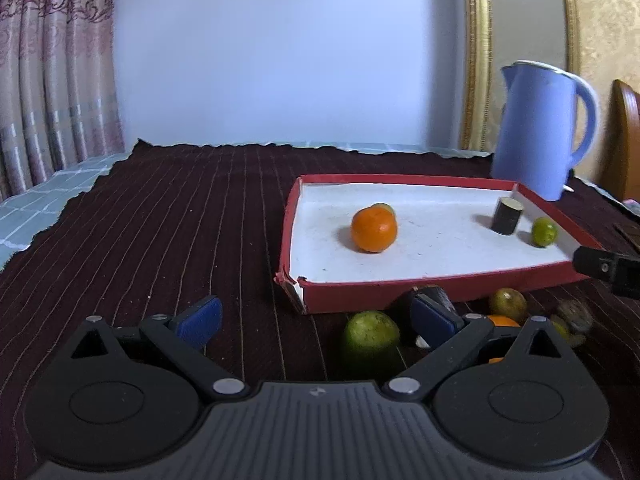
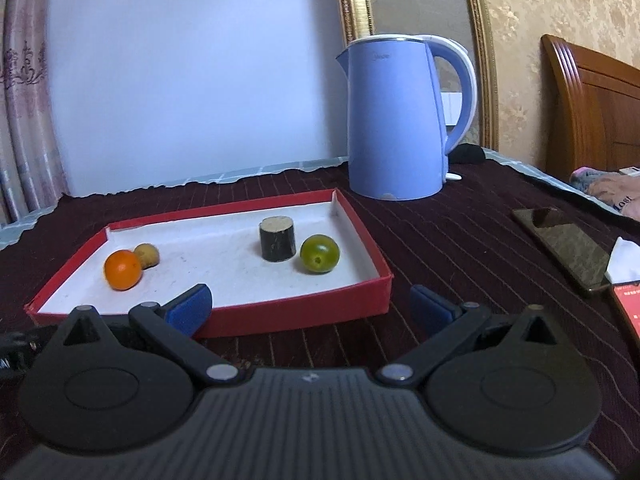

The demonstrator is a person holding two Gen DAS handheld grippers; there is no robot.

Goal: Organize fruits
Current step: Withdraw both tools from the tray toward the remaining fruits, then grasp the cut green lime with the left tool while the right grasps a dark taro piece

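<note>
A red tray (image 1: 352, 298) with a white floor holds an orange (image 1: 373, 229), a small yellowish fruit (image 2: 147, 255) behind it, a dark cylinder (image 1: 506, 215) and a green fruit (image 1: 544, 232). The tray also shows in the right wrist view (image 2: 304, 310). My left gripper (image 1: 316, 320) is open and empty, low over the cloth. A green fruit (image 1: 372, 333) lies between its fingers, before the tray. More fruits (image 1: 507, 303) lie to the right, partly hidden. My right gripper (image 2: 310, 308) is open and empty at the tray's near edge.
A blue kettle (image 2: 394, 120) stands behind the tray on the dark striped cloth (image 1: 160, 220). A phone (image 2: 564, 246) and a red box (image 2: 628, 304) lie at the right. A wooden headboard (image 2: 592, 108) is at far right, curtains (image 1: 52, 80) at left.
</note>
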